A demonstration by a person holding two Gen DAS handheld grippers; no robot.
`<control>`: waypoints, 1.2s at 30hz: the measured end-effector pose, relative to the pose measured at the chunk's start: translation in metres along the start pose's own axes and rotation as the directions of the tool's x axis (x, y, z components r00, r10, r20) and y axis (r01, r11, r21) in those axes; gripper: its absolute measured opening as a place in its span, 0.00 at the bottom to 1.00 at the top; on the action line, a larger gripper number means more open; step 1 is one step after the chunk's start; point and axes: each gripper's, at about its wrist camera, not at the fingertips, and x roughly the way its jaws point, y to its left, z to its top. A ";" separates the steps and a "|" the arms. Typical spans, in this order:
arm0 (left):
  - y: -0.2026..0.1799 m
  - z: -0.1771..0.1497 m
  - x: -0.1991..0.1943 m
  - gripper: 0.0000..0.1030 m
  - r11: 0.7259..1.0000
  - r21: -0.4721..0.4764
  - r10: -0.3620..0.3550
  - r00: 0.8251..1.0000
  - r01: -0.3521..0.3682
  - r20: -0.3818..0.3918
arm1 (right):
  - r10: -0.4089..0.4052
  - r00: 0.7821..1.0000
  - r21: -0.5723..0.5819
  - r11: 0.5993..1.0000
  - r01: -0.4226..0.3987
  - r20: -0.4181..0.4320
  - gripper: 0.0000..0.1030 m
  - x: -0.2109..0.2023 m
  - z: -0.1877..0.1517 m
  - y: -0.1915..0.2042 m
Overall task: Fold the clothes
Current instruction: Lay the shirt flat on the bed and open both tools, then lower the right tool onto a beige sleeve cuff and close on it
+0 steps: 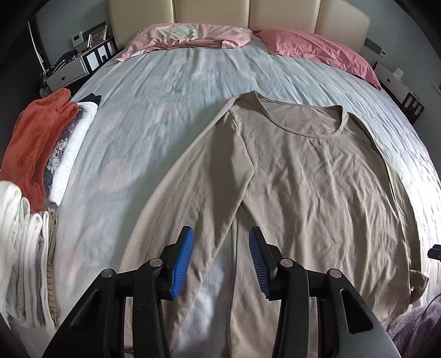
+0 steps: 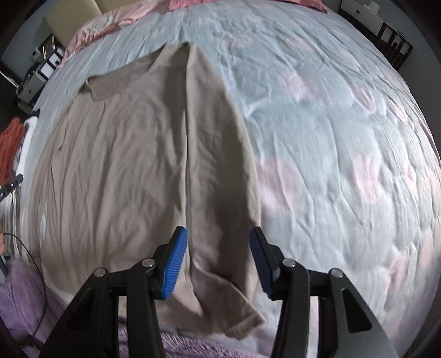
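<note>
**Beige long-sleeved top spread flat on the bed, both grippers empty above it**

Nearest in the left wrist view, the left gripper [image 1: 220,258] hangs over the lower part of the top with its blue pads spread apart; only cloth lying on the bed shows between them, and nothing is pinched. In the right wrist view the right gripper [image 2: 219,261] likewise stands spread and empty, above the sleeve [image 2: 220,165] that lies alongside the body, its cuff [image 2: 245,325] at about 6 o'clock near the bed's edge. A purple fuzzy blanket [image 2: 193,347] sits at the near edge below the cuff.

The beige long-sleeved top [image 1: 303,179] lies face up in the middle of the bed, neckline [image 1: 300,121] pointing to 12 o'clock, the other sleeve [image 1: 193,179] running down its side toward 7 o'clock. Under it is the pale blue sheet [image 1: 154,91] with faint pink patches.

At 9 o'clock in the left view, stacks of folded clothes [image 1: 24,261] line the bed's edge, with an orange fleece piece [image 1: 35,137] beyond them. Farthest, at 12 o'clock, two pink pillows [image 1: 198,37] rest against a cream headboard [image 1: 284,13], a nightstand [image 1: 71,71] at 10 o'clock.
</note>
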 end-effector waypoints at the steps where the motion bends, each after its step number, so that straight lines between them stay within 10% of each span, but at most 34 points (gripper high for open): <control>1: 0.001 -0.008 -0.001 0.43 1.000 0.001 -0.002 1.000 0.002 0.008 | -0.014 1.000 -0.001 1.000 0.014 -0.023 0.45 -0.002 -0.009 -0.004; 7: 0.019 -0.028 -0.001 0.43 0.998 -0.056 -0.002 1.000 0.001 -0.016 | -0.030 0.996 0.122 0.992 0.041 -0.088 0.45 -0.012 -0.048 -0.042; 13: 0.035 -0.033 -0.007 0.43 0.989 -0.144 -0.048 0.999 0.046 -0.010 | 0.176 0.977 0.305 0.943 -0.131 -0.124 0.44 0.001 -0.071 -0.069; 23: 0.049 -0.037 -0.006 0.43 0.977 -0.197 -0.084 0.996 0.077 -0.027 | 0.246 0.966 0.409 0.892 -0.195 -0.075 0.10 0.009 -0.078 -0.086; 36: 0.053 -0.031 0.014 0.43 0.974 -0.213 -0.092 0.994 0.077 -0.063 | 0.049 0.997 0.349 0.935 -0.068 0.063 0.03 -0.109 -0.033 -0.117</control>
